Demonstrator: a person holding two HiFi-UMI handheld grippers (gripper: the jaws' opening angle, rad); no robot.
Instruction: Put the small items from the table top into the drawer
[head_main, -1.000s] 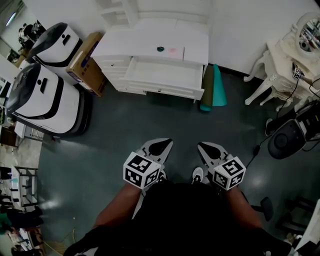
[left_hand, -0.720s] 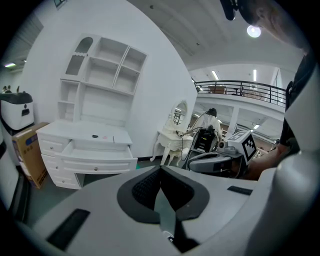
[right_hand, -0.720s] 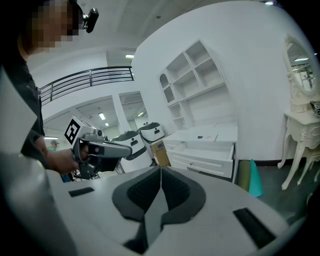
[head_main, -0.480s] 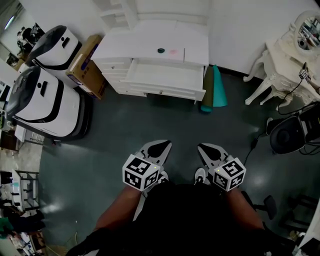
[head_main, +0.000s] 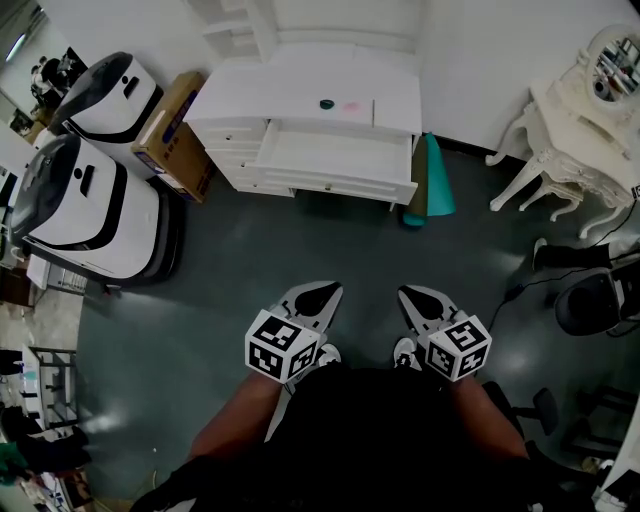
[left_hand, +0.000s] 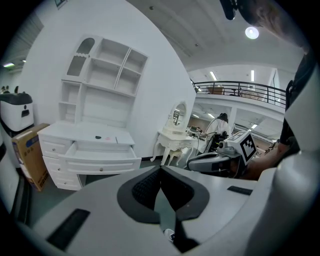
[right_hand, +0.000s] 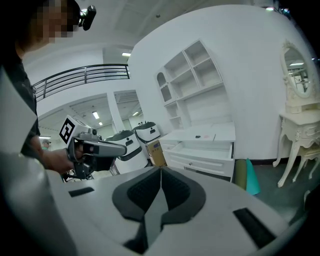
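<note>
A white desk stands against the far wall with its wide drawer pulled open. On the desk top lie a small dark round item and a small pink item. Both show faintly in the left gripper view as the dark item and the pink item. My left gripper and right gripper are held close to my body, far from the desk, over the dark floor. Both are shut with nothing between the jaws.
Two large white machines and a cardboard box stand left of the desk. A teal and olive roll leans at its right. A white dressing table and a black chair are at the right.
The head view has shifted slightly; the desk sits a little to the right in the frame. Both grippers stay shut and held low in the same place.
</note>
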